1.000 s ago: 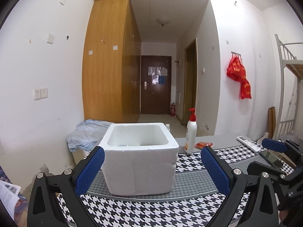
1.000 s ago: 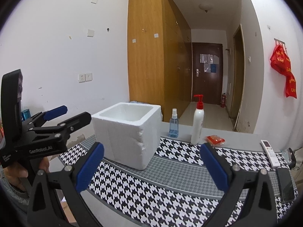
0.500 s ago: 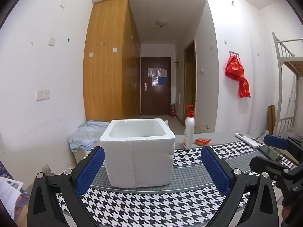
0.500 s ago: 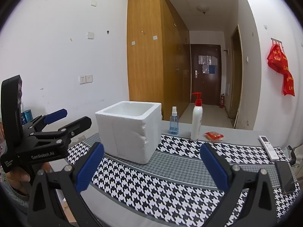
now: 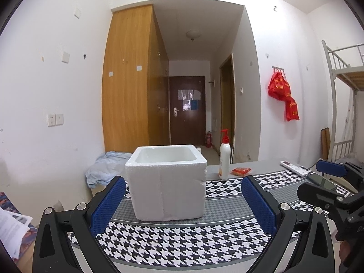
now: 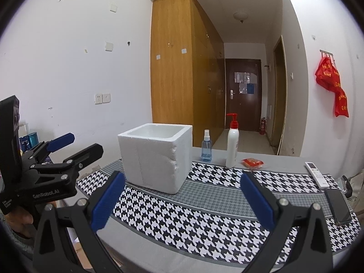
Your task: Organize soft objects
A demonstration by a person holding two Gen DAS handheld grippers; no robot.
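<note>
Both grippers, left and right, hover with jaws wide apart and empty, near the foam box on the checked mat. No soft object is clearly visible on the table; reaching blindly risks toppling the bottle.

We cannot see the floor of the foam box from either wrist; in the left view it hides the spray bottle, and the phone lies partly behind the right gripper
</note>
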